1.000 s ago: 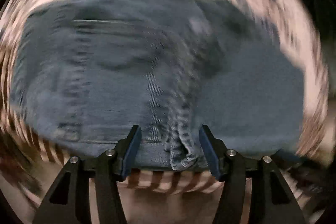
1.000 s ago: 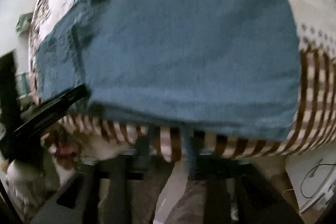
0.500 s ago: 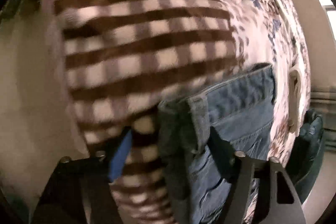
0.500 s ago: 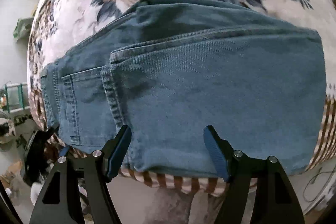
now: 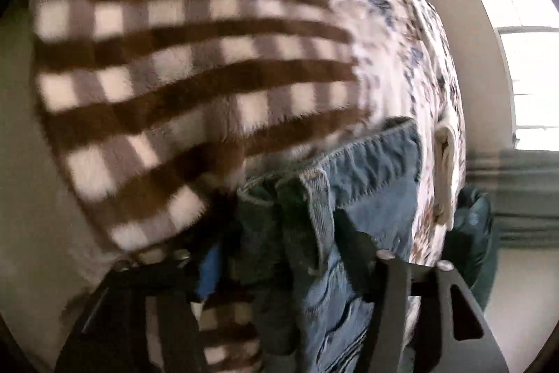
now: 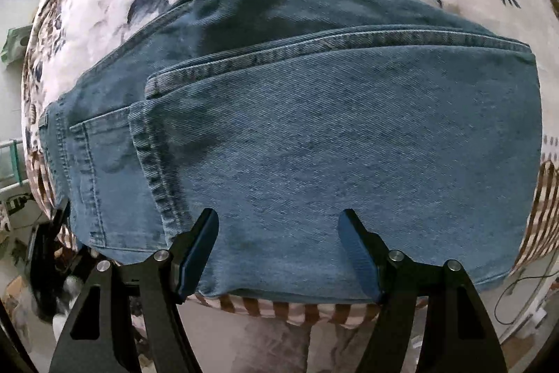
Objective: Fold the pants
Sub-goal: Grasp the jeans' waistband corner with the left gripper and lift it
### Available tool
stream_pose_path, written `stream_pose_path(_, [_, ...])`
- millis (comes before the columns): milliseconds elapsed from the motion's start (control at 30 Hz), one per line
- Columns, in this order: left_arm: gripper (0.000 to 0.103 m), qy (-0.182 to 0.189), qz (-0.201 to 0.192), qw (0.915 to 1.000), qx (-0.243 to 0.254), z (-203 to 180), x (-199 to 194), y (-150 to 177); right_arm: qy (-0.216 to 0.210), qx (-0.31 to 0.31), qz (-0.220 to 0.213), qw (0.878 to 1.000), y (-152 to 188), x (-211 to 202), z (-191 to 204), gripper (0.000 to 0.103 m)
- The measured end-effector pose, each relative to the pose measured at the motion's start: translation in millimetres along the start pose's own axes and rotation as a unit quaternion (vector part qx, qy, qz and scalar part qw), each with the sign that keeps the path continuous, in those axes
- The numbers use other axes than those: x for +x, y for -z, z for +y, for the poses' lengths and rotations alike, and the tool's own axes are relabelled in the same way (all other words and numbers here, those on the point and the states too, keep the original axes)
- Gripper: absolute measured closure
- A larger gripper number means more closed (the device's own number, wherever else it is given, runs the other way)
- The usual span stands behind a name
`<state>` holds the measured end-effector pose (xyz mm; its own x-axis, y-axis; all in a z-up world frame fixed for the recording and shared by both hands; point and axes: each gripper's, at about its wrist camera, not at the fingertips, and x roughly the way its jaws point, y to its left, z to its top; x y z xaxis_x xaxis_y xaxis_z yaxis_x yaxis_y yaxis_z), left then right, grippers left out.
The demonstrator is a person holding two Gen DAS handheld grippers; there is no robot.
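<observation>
Folded jeans [image 6: 314, 145] lie under the right gripper's [image 6: 279, 250] spread fingers [image 6: 199, 243].

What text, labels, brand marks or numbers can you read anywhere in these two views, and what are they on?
None can be read.
Jeans: only stitching, seams and a back pocket show; no tag or brand patch is visible.
Blanket: checks and flowers, no lettering.
Clutter at the left edge of the right wrist view: too small and blurred to tell whether anything is printed there.

Window [image 5: 531, 58] glare, blurred left view
</observation>
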<state>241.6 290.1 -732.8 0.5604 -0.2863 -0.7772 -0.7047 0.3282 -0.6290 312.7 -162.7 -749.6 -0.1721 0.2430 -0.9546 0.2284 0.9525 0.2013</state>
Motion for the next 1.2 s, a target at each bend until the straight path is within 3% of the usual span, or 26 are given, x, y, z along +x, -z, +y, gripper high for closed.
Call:
stream_pose_path(133, [0.042,-0.029,-0.012,0.9982,0.052,-28,-5,3,-0.001,0.002,0.002,1.000,0,1,-10,0.029])
stream_pose_path(200, [0.058,-0.036,-0.027,0.9963,0.073,-41,-15,9,-0.002,0.003,0.003,1.000,1,3,-13,0.029])
stream_pose_path(267, [0.063,-0.031,-0.039,0.9953,0.084,-51,-31,16,-0.003,0.003,0.003,1.000,2,4,-16,0.029])
stream_pose_path(433, [0.063,-0.032,-0.051,0.9928,0.103,-68,-51,28,0.000,-0.002,0.006,1.000,3,20,-5,0.029])
stream_pose_path(533, [0.063,-0.056,-0.051,0.9885,0.131,-73,-41,29,-0.001,-0.003,0.007,1.000,5,24,-4,0.029])
stream_pose_path(667, [0.063,-0.051,-0.046,0.9927,0.099,-71,-46,24,-0.004,0.004,0.008,1.000,4,25,-5,0.029])
stream_pose_path(900, [0.063,-0.075,-0.050,0.9883,0.123,-77,-53,35,-0.002,0.001,0.011,1.000,2,27,-7,0.029])
stream_pose_path(967, [0.062,-0.065,-0.046,0.9912,0.106,-75,-56,33,-0.002,0.004,0.011,1.000,1,26,-6,0.029])
stream_pose_path(1200, [0.062,-0.074,-0.055,0.9870,0.132,-83,-51,39,0.000,-0.003,0.012,1.000,0,26,-4,0.029])
